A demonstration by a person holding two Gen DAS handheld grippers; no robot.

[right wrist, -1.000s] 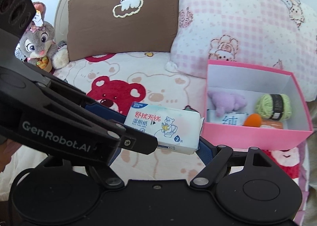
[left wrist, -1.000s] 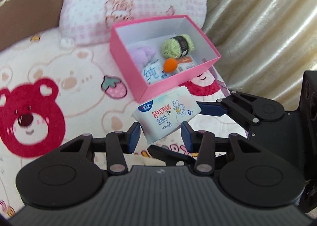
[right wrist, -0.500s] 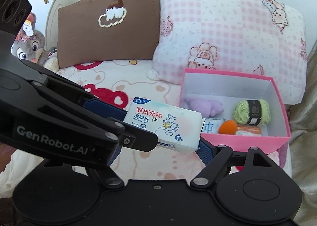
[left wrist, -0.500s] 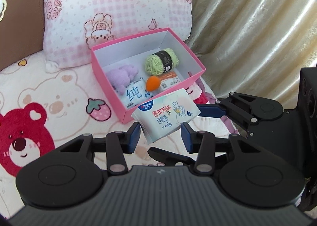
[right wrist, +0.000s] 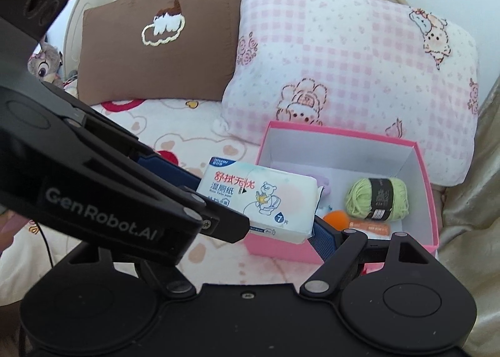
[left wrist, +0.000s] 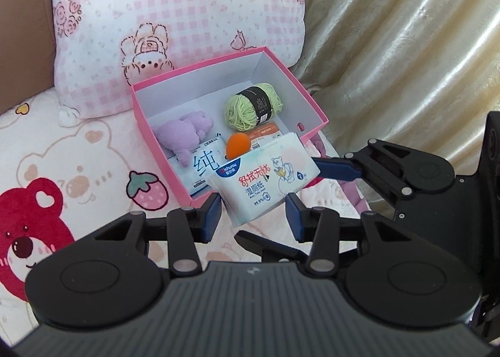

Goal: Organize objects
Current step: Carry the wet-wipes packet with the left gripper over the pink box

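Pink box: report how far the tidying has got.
Done: a green yarn ball, a purple plush toy, a small orange ball and flat printed packets already lie in the pink cardboard box. In hand: the left gripper and right gripper together hold a white wet-wipe pack over the box's near rim. Left: lower it in and release.

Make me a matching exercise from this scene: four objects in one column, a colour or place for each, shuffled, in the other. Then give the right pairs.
1. yarn ball
2. plush toy
3. wet wipes pack
4. brown pillow

A. held between gripper fingers, above the box's near edge
B. light green, in the pink box
C. against the headboard
D. lilac, in the pink box

Pairs: 1-B, 2-D, 3-A, 4-C
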